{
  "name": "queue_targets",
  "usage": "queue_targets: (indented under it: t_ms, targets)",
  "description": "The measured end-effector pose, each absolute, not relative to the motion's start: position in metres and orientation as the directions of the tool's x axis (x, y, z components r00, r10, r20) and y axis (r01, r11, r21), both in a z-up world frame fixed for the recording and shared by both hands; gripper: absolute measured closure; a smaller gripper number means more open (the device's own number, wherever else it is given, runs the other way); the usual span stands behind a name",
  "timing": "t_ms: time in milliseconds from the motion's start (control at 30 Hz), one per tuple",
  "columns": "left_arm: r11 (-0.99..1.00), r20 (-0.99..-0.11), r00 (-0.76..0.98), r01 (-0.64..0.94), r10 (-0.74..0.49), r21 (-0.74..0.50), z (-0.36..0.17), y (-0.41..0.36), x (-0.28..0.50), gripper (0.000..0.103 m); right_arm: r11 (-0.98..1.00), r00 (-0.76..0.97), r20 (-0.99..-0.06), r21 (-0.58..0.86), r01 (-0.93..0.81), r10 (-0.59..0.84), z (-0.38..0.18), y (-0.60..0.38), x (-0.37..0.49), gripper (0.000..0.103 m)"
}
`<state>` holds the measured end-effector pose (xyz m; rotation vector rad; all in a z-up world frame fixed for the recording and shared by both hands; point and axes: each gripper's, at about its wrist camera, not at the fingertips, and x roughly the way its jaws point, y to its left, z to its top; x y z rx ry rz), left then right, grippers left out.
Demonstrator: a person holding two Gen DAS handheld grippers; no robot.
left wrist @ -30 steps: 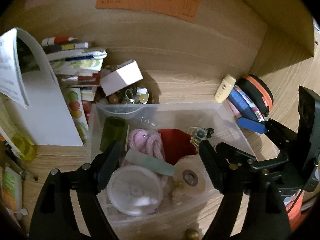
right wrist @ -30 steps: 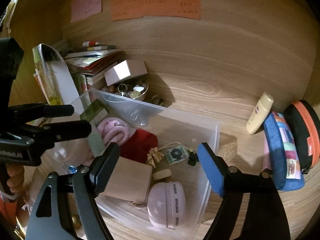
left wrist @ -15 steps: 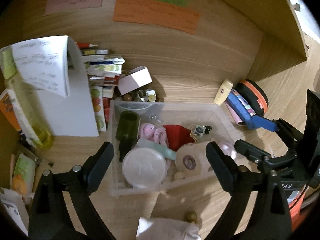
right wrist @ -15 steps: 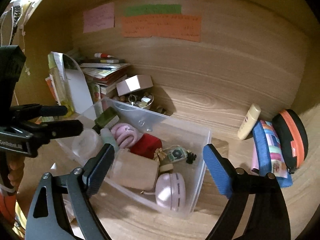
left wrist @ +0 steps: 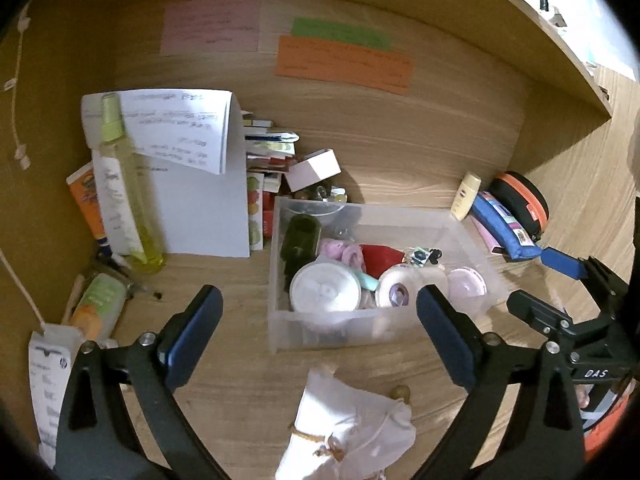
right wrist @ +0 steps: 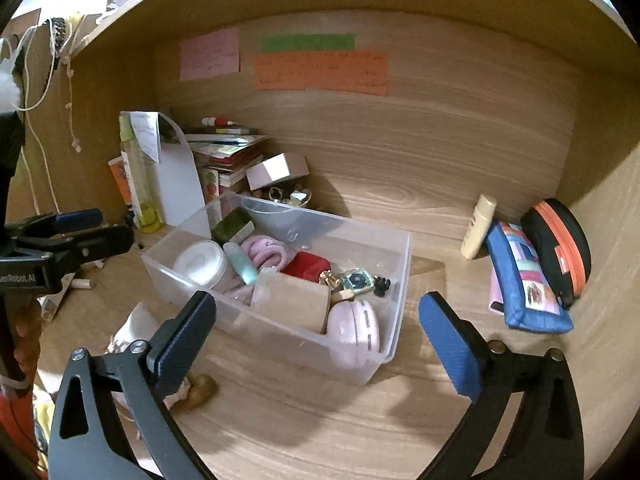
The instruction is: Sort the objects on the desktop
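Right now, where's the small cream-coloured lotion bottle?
In both wrist views the lotion bottle stands on the right, leaning against the wooden back wall, just left of the blue pencil case and apart from the clear bin.

Three paper notes are stuck on the back panel (left wrist: 400, 132): a pink note (left wrist: 210, 26) on the left, a green note (left wrist: 340, 34) to its right, and an orange note (left wrist: 344, 64) right under the green one, pretty much touching it. Handwriting can be made out on them but can't really be read. The desk (left wrist: 248, 360), the left wall (left wrist: 52, 100) and the right wall (right wrist: 600, 240) are all done in the same light wood grain. A pale cord (left wrist: 22, 160) with little clips or knots is hung down the left wall. Some clutter (right wrist: 60, 26) is parked up on top, too blurred to be identified.
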<state>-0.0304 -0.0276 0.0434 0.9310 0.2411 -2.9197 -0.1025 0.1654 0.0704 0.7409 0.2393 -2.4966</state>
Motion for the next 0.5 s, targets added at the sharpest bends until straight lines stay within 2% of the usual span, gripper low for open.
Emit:
queue_targets:
  t_ms: [300, 500]
  targets:
    - [-0.986, -0.534, -0.838, 0.158, -0.11, -0.046, 0.037, -0.004, -0.011, 0.004, -0.866, -0.726, -0.535, 0.023, 0.499, -0.433, 0.066, 0.178, -0.083, 0.001]
    - [-0.986, -0.544, -0.833, 0.159, -0.105, -0.053, 0.03, 0.002, -0.013, 0.004, -0.866, -0.723, -0.53, 0.044, 0.498, -0.443, 0.064, 0.18, -0.084, 0.001]
